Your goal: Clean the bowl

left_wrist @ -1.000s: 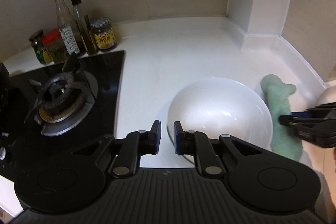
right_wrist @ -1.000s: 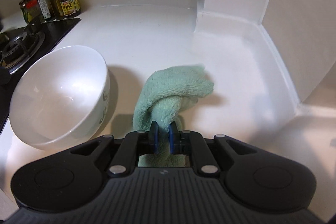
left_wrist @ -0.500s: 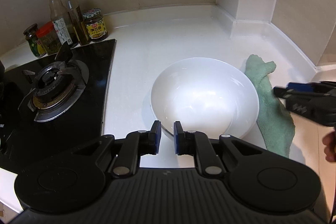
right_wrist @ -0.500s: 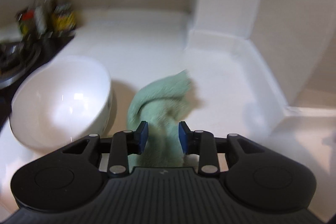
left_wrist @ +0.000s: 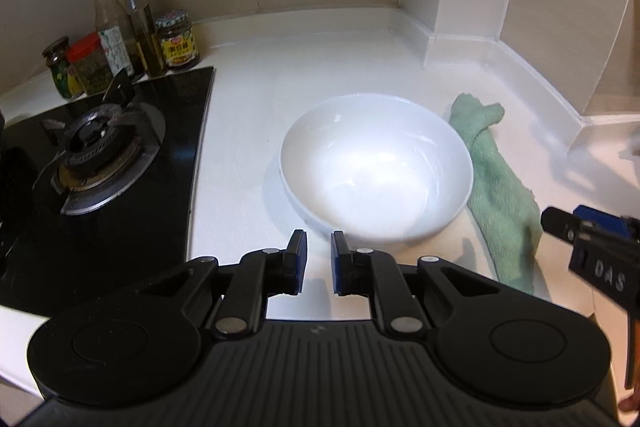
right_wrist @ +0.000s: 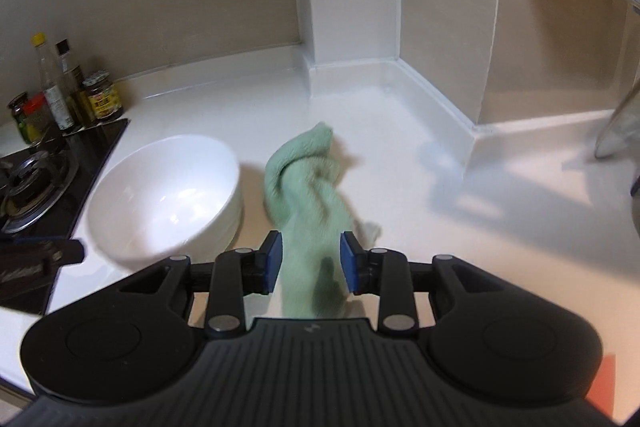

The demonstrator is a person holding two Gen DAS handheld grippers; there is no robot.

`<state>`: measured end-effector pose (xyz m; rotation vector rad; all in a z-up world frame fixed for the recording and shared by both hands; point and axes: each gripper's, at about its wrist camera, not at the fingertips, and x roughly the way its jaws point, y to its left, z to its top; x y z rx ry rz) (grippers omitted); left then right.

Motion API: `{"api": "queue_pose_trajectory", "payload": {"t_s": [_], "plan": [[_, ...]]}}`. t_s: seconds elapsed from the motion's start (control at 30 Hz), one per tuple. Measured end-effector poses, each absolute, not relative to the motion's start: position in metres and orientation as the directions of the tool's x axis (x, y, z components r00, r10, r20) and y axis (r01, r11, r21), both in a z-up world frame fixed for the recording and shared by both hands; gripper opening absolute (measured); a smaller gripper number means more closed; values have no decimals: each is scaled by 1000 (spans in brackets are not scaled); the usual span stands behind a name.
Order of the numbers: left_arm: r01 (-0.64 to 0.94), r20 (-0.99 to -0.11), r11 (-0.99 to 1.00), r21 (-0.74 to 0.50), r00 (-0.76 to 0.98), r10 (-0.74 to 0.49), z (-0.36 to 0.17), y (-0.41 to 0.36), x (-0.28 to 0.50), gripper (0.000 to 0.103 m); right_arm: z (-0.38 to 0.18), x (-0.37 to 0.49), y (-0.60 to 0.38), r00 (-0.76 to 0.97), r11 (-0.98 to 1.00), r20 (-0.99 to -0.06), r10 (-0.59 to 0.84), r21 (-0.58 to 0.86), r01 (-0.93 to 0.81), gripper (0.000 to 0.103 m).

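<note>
White table (left_wrist: 248, 115) holds the bowl (left_wrist: 376, 163), clean-looking and upright beside the cloth (right_wrist: 308, 187) that my right fingers (right_wrist: 308, 259) just opened off, my left fingers (left_wrist: 316, 259) slightly apart and empty, so wiping seems done.

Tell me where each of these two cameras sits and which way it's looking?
Left wrist view: sits on the left tongs, looks down along them at the round white ceramic bowl on the white counter; the right tongs show at the right edge.
Right wrist view: sits on the right tongs, looks at the crumpled green cloth lying between its open blue pads; the left tongs poke in at left.
Both share bowl, cloth, black gas hob and sauce bottles.
</note>
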<state>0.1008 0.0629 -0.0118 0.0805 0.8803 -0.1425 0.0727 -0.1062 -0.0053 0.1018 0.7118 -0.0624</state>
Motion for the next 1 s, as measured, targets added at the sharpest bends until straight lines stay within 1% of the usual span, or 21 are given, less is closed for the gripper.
{"api": "queue_pose_trajectory", "payload": {"t_s": [0.07,0.2,0.43,0.57,0.7,0.77,1.0], "plan": [[152,-762,988,20,642,-83,-7,62,91,14,-2,69,-103,755,995,-656,-18,63,79,27],[124,-750,992,17,658,-69,-1,62,77,14,8,59,-98,784,999,-621,-4,33,31,27],[32,-743,999,29,669,1,9,56,41,14,22,33,-97,812,1000,-584,17,3,-18,27],[-2,-733,998,67,679,50,14,46,11,14,32,4,-98,845,998,-532,55,-2,-66,27],[-16,-726,998,68,685,61,18,41,-15,14,37,-23,-104,855,998,-515,60,3,-68,27],[-30,-726,998,54,686,60,21,40,-28,14,39,-32,-105,858,998,-512,51,-5,-62,27],[-53,-705,996,68,705,86,29,33,-55,14,49,-60,-106,882,997,-470,34,-44,-62,27]]}}
